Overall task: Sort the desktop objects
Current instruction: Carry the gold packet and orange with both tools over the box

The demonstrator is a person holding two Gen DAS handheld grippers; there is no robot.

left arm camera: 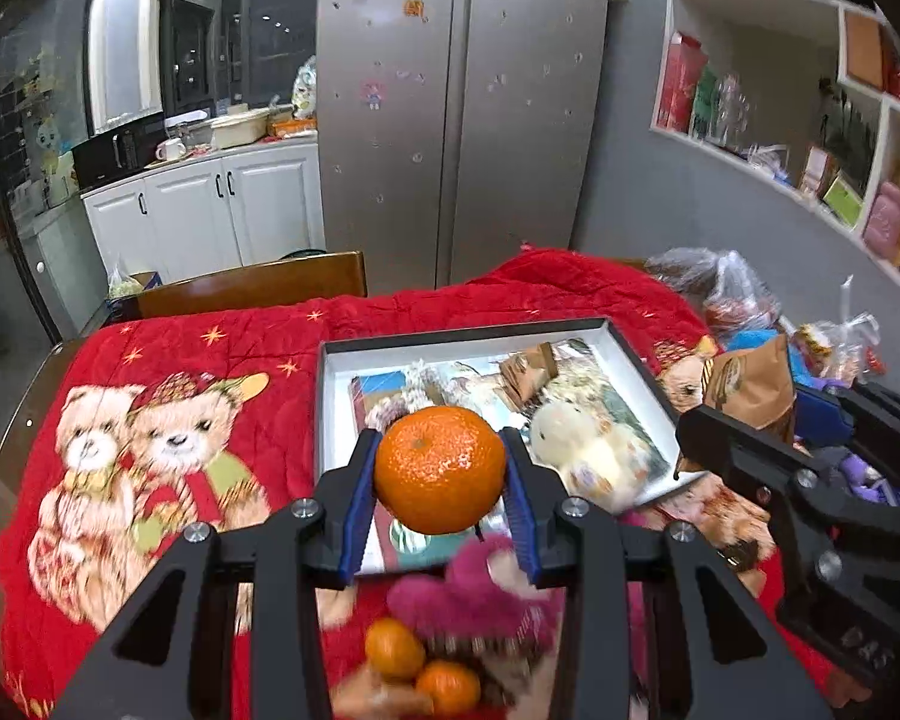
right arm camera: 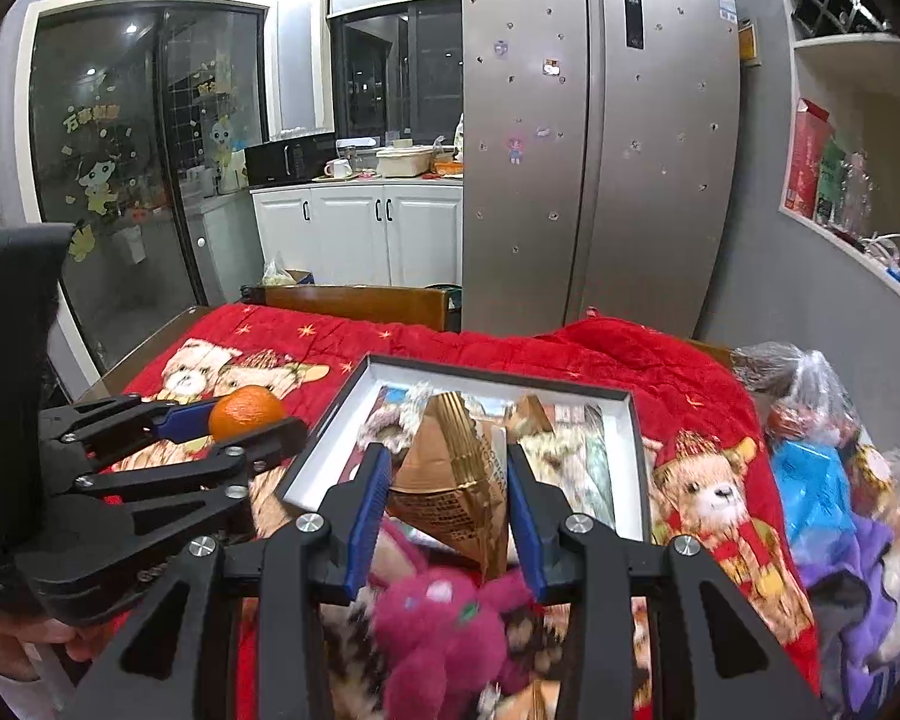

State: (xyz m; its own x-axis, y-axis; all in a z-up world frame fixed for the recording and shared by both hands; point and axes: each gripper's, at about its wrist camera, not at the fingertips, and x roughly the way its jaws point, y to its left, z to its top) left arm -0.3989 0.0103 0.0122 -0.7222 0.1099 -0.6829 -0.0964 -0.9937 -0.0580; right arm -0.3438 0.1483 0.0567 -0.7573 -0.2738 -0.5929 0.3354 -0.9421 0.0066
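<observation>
The orange (left arm camera: 439,469) sits clamped between the blue pads of the left hand-held gripper (left arm camera: 441,477), raised above the near left edge of the shallow box (left arm camera: 636,360); in the right wrist view it shows as a small orange ball (right arm camera: 247,411) at the tip of that gripper (right arm camera: 234,429), left of the box (right arm camera: 324,438). The right hand-held gripper (right arm camera: 447,516) is closed on a gold-brown snack packet (right arm camera: 450,480), which stands tilted between its pads over the near end of the box; the left wrist view shows the same packet (left arm camera: 747,387) in that gripper (left arm camera: 744,420) at the box's right side.

The box is black-rimmed with white inner walls and lies on a red blanket (left arm camera: 258,348) printed with bears, spread over the table. Inside it are a pale yellow plush toy (left arm camera: 576,450), a fuzzy white-and-pink item (left arm camera: 417,393), another brown packet (left arm camera: 531,372) and printed paper beneath them.

Nearer the cameras, outside the box, lie a magenta plush toy (right arm camera: 444,618) and two smaller oranges (left arm camera: 420,666). Clear plastic bags (right arm camera: 822,420) of goods crowd the table's right side.
</observation>
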